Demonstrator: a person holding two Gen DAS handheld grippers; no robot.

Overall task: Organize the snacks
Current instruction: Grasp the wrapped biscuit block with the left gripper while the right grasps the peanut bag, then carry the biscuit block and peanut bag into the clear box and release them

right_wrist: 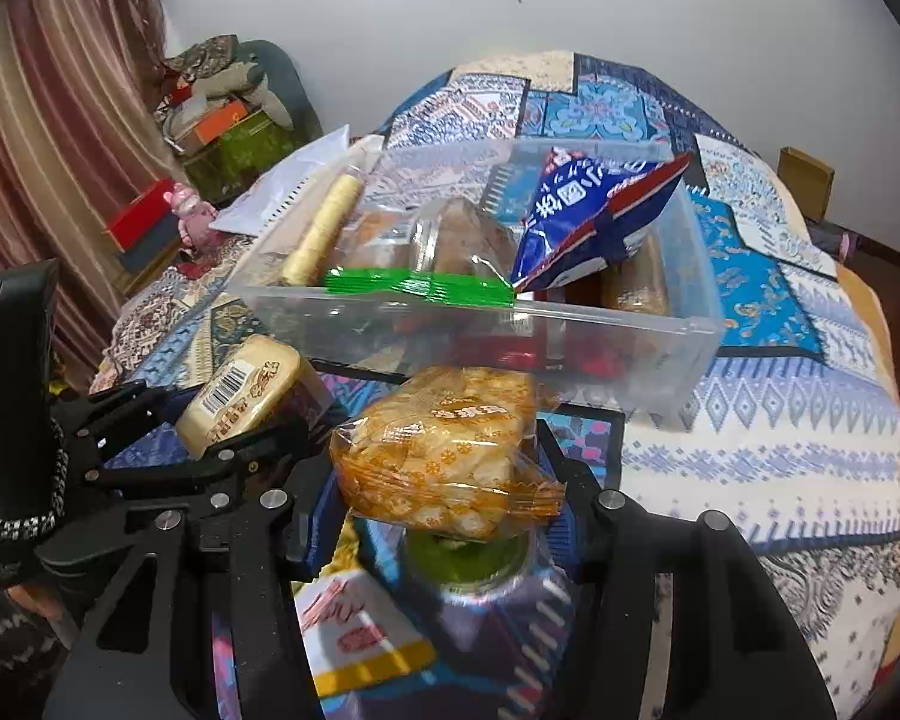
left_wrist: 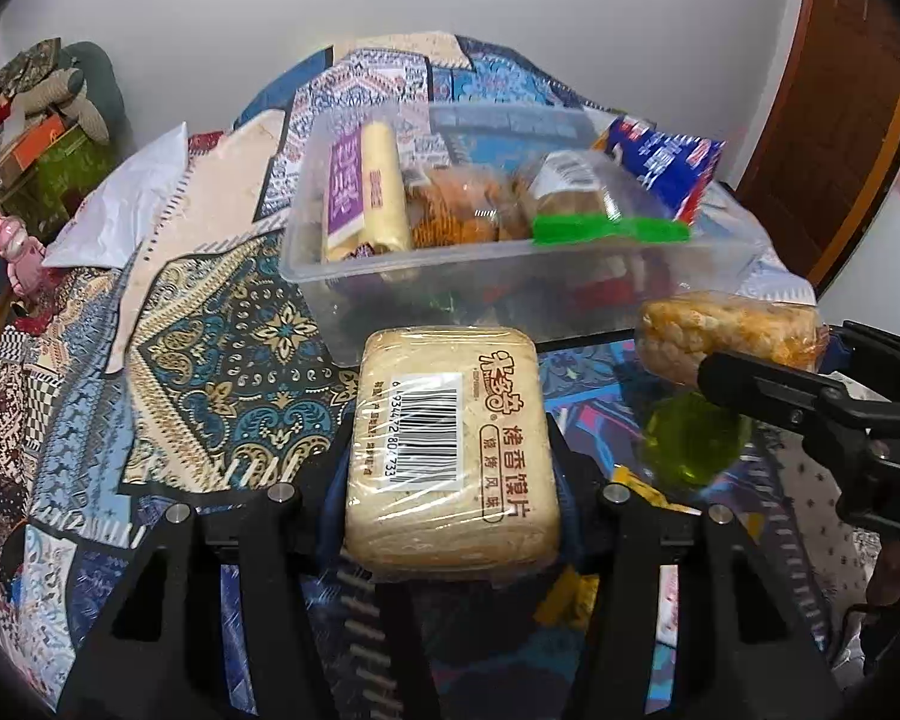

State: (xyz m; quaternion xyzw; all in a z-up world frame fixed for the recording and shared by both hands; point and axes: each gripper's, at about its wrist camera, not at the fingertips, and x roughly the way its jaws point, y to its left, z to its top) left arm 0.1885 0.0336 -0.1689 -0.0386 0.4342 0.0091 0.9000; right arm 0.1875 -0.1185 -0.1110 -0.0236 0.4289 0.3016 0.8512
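Observation:
My left gripper (left_wrist: 450,450) is shut on a pale wrapped cracker pack with a barcode (left_wrist: 450,450), held above the cloth just before the clear plastic bin (left_wrist: 510,264); the pack also shows in the right wrist view (right_wrist: 240,396). My right gripper (right_wrist: 444,480) is shut on an orange-wrapped rice-cracker pack (right_wrist: 444,468), also seen in the left wrist view (left_wrist: 732,336), held near the bin's (right_wrist: 480,330) front wall. The bin holds a cream roll (left_wrist: 381,192), a blue bag (right_wrist: 594,210), a green strip (right_wrist: 420,288) and other snacks.
A patterned blue cloth (right_wrist: 780,420) covers the surface. A green-lidded jar (right_wrist: 468,558) and a yellow-white packet (right_wrist: 354,630) lie under my right gripper. A white bag (left_wrist: 120,210) lies at left. Clutter and a curtain (right_wrist: 60,150) stand beyond the left edge.

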